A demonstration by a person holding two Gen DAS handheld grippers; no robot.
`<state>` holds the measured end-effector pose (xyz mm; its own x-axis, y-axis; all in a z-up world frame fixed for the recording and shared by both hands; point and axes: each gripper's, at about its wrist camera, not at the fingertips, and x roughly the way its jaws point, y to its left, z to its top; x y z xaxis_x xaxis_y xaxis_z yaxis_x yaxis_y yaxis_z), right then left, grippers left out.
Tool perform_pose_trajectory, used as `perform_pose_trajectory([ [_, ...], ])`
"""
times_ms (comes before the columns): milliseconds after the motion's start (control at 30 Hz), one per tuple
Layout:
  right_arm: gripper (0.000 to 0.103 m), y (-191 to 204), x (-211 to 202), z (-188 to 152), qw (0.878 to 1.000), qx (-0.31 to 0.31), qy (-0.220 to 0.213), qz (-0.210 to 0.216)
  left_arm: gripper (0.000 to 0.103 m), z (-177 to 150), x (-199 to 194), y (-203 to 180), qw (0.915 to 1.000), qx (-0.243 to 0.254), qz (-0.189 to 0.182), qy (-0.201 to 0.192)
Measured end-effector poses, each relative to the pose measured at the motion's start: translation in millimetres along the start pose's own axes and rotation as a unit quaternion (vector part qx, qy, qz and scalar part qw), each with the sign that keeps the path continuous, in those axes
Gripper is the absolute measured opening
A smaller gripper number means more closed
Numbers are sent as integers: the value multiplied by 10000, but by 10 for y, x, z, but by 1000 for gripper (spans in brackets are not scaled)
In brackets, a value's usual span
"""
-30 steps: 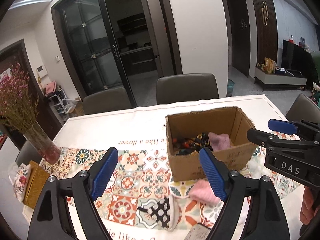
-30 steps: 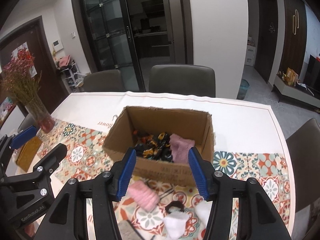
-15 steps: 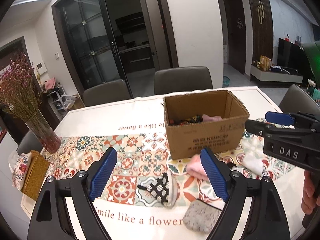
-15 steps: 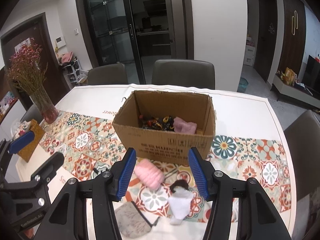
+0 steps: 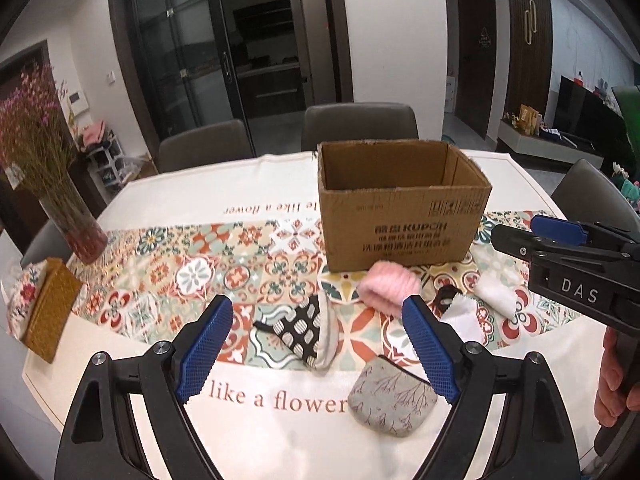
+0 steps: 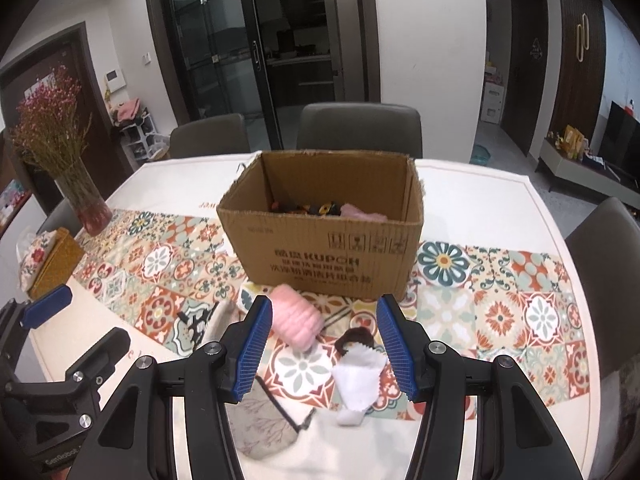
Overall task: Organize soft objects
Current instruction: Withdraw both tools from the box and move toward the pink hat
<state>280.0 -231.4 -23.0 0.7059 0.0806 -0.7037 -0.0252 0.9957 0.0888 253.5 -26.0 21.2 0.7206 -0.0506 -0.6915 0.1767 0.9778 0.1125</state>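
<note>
A cardboard box (image 5: pixel 404 224) stands on the patterned table runner; in the right wrist view the box (image 6: pixel 332 252) holds dark patterned cloth and a pink item (image 6: pixel 362 213). In front of it lie a pink fluffy roll (image 5: pixel 390 288) (image 6: pixel 298 318), a black-and-white dotted pouch (image 5: pixel 306 328), a grey branch-print pouch (image 5: pixel 390 398) (image 6: pixel 264 416) and a white sock with a dark cuff (image 6: pixel 356 376) (image 5: pixel 494 298). My left gripper (image 5: pixel 318 348) is open and empty above the pouches. My right gripper (image 6: pixel 324 348) is open and empty above the pink roll and white sock.
A glass vase of dried pink flowers (image 5: pixel 76 216) stands at the table's left. A woven yellow box (image 5: pixel 48 316) and a floral cloth sit at the left edge. Grey chairs (image 5: pixel 360 126) stand behind the table and another (image 6: pixel 604 256) at the right.
Both grippers have pulled back from over the box and dropped lower toward the near table edge. The box now looks farther away and the loose soft items lie between the fingers.
</note>
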Motion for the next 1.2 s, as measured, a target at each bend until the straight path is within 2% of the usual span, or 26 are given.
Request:
perform_pose_trajectory([
  [600,56,218,462,-248,9974,-363,587,215,87,-396,392,161,9975,-199,11,684],
  [1200,56,277,952,-342,9921,-565,1029,442,87,-547,796,197,9931,-201,-68,1154],
])
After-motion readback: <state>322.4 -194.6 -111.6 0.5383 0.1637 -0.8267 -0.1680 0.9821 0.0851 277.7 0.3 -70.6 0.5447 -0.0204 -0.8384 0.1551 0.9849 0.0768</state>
